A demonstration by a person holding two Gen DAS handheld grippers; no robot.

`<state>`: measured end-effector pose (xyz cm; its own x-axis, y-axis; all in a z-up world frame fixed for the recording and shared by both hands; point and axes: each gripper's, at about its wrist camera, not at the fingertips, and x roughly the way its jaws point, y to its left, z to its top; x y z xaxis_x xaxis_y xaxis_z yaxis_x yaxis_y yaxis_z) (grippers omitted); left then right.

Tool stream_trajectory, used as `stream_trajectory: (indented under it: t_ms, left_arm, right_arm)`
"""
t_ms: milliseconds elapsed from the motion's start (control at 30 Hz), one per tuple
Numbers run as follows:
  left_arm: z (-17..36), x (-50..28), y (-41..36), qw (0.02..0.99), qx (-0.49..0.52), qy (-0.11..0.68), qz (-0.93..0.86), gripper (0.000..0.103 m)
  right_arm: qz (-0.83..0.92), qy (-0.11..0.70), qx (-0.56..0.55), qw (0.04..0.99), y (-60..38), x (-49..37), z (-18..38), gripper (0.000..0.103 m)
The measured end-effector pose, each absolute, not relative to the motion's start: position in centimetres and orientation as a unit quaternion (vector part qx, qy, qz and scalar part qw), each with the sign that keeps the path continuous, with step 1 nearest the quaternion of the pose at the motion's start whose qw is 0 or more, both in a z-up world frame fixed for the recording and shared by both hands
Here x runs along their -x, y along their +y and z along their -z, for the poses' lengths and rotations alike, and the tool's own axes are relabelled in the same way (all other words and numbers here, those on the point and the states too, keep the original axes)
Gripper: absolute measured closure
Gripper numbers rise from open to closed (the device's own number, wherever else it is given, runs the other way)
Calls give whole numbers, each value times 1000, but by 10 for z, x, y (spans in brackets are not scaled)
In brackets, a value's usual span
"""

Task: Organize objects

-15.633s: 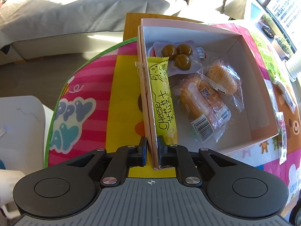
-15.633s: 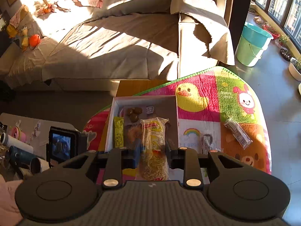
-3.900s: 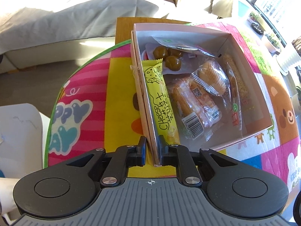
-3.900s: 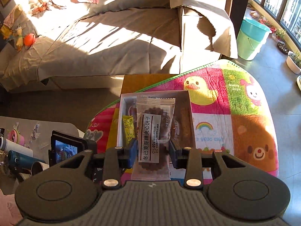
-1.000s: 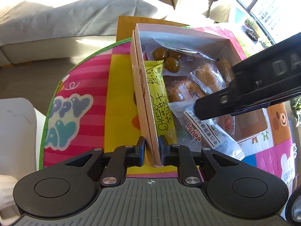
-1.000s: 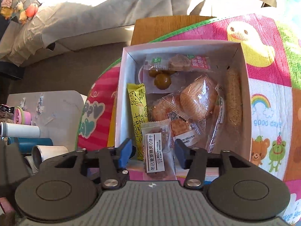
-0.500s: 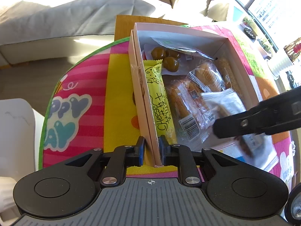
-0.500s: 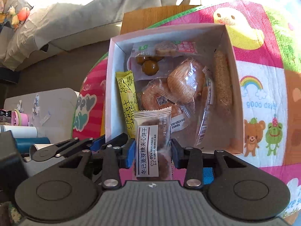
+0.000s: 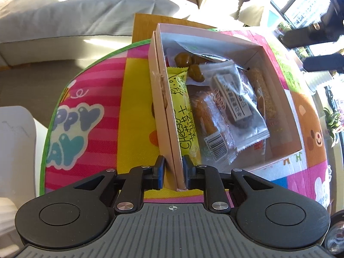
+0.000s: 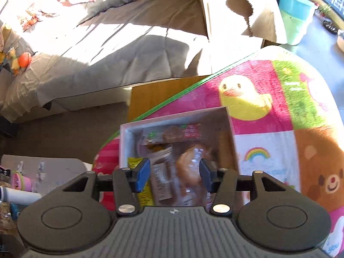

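Left fingers (image 9: 173, 173) pinched the box (image 9: 169, 116) wall while my right gripper (image 10: 174, 175) hung above it, spread and empty; next I judged I needed another snack.

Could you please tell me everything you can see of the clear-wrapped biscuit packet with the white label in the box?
The biscuit packet is a clear plastic wrapper with crimped ends, holding a dark round biscuit under a white label strip printed with dark characters. It lies flat and slightly slanted on top of the other snacks in the pale cardboard box, resting on the wrapped buns, beside the yellow cheese stick. No gripper touches it; the right gripper is open above.
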<state>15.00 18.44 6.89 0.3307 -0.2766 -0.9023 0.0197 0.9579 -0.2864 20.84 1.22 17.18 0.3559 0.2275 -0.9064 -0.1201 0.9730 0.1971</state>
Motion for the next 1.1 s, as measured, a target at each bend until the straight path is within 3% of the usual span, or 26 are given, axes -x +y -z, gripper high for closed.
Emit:
stream_trajectory:
  t_ms: [200, 300, 533, 700, 800, 900, 967, 1067, 1100]
  left_arm:
    - [-65, -143, 196, 819, 157, 546, 76, 81]
    - [-64, -142, 184, 838, 116, 529, 72, 82]
    - [-62, -155, 142, 866, 56, 497, 28, 90]
    - [-60, -203, 93, 883, 62, 464, 26, 90]
    - [-52, -235, 60, 898, 33, 439, 20, 89]
    - [-43, -256, 47, 896, 25, 444, 21, 73]
    - [-40, -253, 51, 902, 25, 430, 18, 49]
    - [-41, -248, 55, 913, 6, 407, 2, 22]
    - [-42, -249, 58, 914, 0, 405, -7, 20]
  right_arm:
    - [-63, 553, 57, 829, -30, -183, -121, 54]
    - [-84, 569, 24, 818, -53, -175, -82, 75]
    - [-165, 528, 4, 833, -87, -173, -62, 83]
    - [-159, 491, 26, 856, -127, -221, -56, 84]
    - [-148, 454, 64, 876, -142, -252, -53, 78]
    - [-140, 426, 88, 889, -157, -276, -50, 72]
    - [-148, 419, 88, 892, -163, -281, -48, 59]
    - [-157, 412, 93, 893, -163, -276, -44, 59]
    - [-161, 418, 82, 890, -162, -273, -42, 59]
